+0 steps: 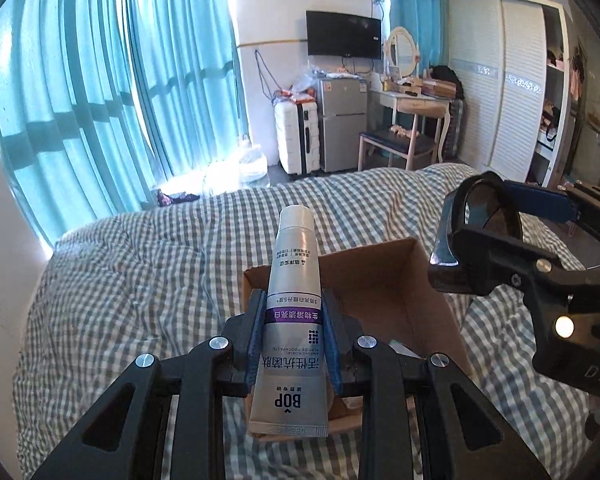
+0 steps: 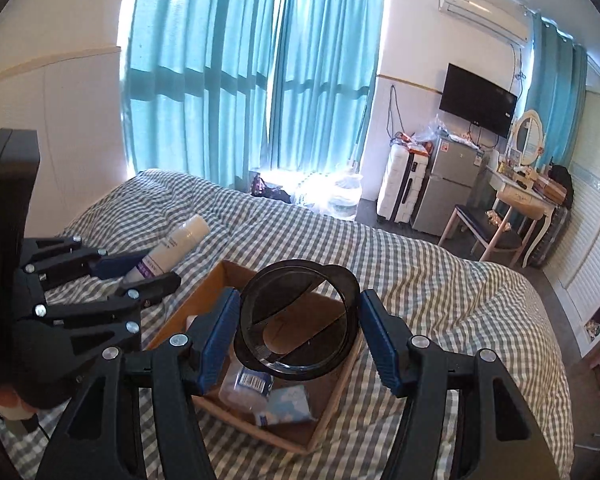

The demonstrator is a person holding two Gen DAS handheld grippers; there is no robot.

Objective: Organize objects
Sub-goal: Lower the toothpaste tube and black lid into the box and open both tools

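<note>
Left gripper [image 1: 294, 344] clamps a toothpaste tube [image 1: 292, 320] - right gripper [image 2: 298, 332] pinches a dark ring [image 2: 298, 326] above the box [image 2: 204, 300] on the bed [image 2: 440, 280].

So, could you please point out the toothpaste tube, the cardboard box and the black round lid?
toothpaste tube [image 1: 294, 280]: left wrist view, mid-body
cardboard box [image 2: 204, 292]: right wrist view, left wall
black round lid [image 2: 298, 364]: right wrist view, lower rim

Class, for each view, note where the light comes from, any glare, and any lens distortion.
Left wrist view: daylight glows through the teal curtains, blown-out glare on the floor beneath; fisheye bends the wardrobe. Right wrist view: same backlight, the black round frame silhouetted dark; dark vignette corners.
</note>
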